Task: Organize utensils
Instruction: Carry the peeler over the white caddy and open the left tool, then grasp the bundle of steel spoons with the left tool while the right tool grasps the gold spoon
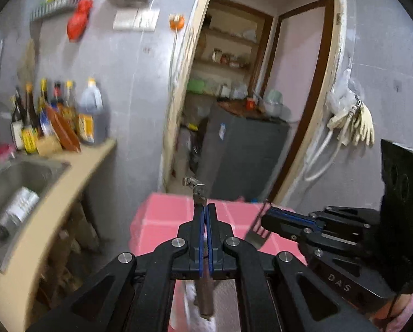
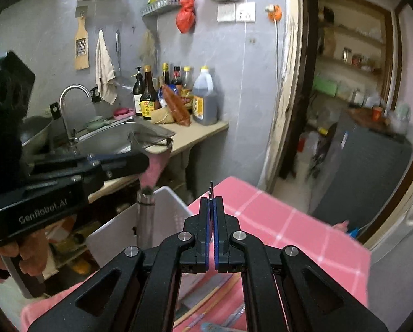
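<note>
The fingers [image 1: 199, 221] of the left gripper [image 1: 205, 207] are pressed together on a utensil with a pink scoop-shaped head [image 2: 156, 166] and a steel-and-brown handle. In the left wrist view its handle hangs below the pads and a metal hook end [image 1: 195, 188] sticks out past the tips; in the right wrist view the pink head rises above the gripper and the handle drops toward a white basket [image 2: 167, 207].

The fingers [image 2: 205, 221] of the right gripper [image 2: 211, 202] are also closed, clamped on a metal fork [image 1: 257, 233]. Only thin prongs show past the tips in the right wrist view; from the left wrist view the fork's flat tines stick out beside the pads and point down over the pink checked cloth [image 2: 289, 221] on the desk.

Both grippers are held in the air above the desk, side by side and apart. A hand [image 2: 29, 251] grips the left tool's handle.

Chopsticks [image 2: 206, 298] and other utensils lie on the cloth under the right gripper, partly hidden. Behind stand a steel sink [image 2: 118, 138] with a tap [image 2: 68, 94] and a row of sauce bottles [image 2: 176, 91] on the counter. A doorway [image 2: 353, 83] opens to a storeroom at right.
</note>
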The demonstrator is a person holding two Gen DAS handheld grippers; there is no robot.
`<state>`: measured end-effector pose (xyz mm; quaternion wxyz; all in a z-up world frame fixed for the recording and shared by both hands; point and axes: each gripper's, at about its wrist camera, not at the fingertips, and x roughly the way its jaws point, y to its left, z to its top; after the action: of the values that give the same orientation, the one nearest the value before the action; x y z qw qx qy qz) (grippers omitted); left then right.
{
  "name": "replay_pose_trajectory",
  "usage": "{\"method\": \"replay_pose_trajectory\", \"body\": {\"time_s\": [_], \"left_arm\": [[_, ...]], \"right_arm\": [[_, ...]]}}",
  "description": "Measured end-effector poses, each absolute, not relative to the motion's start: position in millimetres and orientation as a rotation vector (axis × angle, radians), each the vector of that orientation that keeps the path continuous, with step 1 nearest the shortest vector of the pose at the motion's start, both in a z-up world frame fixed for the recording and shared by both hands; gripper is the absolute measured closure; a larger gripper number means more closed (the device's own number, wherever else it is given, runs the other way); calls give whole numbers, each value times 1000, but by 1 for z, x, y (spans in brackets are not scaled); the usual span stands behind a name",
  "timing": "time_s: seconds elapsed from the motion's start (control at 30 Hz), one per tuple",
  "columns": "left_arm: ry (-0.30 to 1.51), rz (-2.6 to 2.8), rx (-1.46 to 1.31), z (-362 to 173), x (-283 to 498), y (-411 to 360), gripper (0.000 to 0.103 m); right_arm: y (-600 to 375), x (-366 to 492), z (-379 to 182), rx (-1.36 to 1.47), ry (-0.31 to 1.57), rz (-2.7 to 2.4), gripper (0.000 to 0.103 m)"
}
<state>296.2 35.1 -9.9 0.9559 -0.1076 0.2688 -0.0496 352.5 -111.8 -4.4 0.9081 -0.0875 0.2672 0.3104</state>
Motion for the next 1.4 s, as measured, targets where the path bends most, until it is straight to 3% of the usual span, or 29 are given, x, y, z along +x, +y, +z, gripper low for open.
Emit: {"method": "replay_pose_trajectory", "body": {"time_s": [0.1,0.33,0.5,0.57,0.63,0.73,0.83,0.97,1.17,1.4], "left_arm": [[594,-112,-257,-17,296,38,99],[638,-117,-316,-25,288,43,90],[580,-130,-338,-13,275,36,56],[562,-134,-335,-8,271,29,53],[544,-136,-318,-2,267,18,44],[497,-158,-301,5,260,-2,28],[464,-180,-258,12,256,-28,15],[413,-198,-192,11,248,-64,1],[406,-241,-138,-1,247,-105,1],[510,-278,-111,-36,266,-135,1]], "right_arm": [[-118,353,-13,-128,585,665,97],[-147,345,-14,-32,566,640,78],[-191,330,-3,78,513,540,56],[-209,323,1,104,488,492,48],[-234,312,5,142,457,439,30],[-266,299,8,182,410,373,11],[-294,285,8,196,375,311,2],[-323,272,3,187,350,231,1],[-351,257,-16,182,338,169,1],[-384,265,-69,209,478,163,1]]}}
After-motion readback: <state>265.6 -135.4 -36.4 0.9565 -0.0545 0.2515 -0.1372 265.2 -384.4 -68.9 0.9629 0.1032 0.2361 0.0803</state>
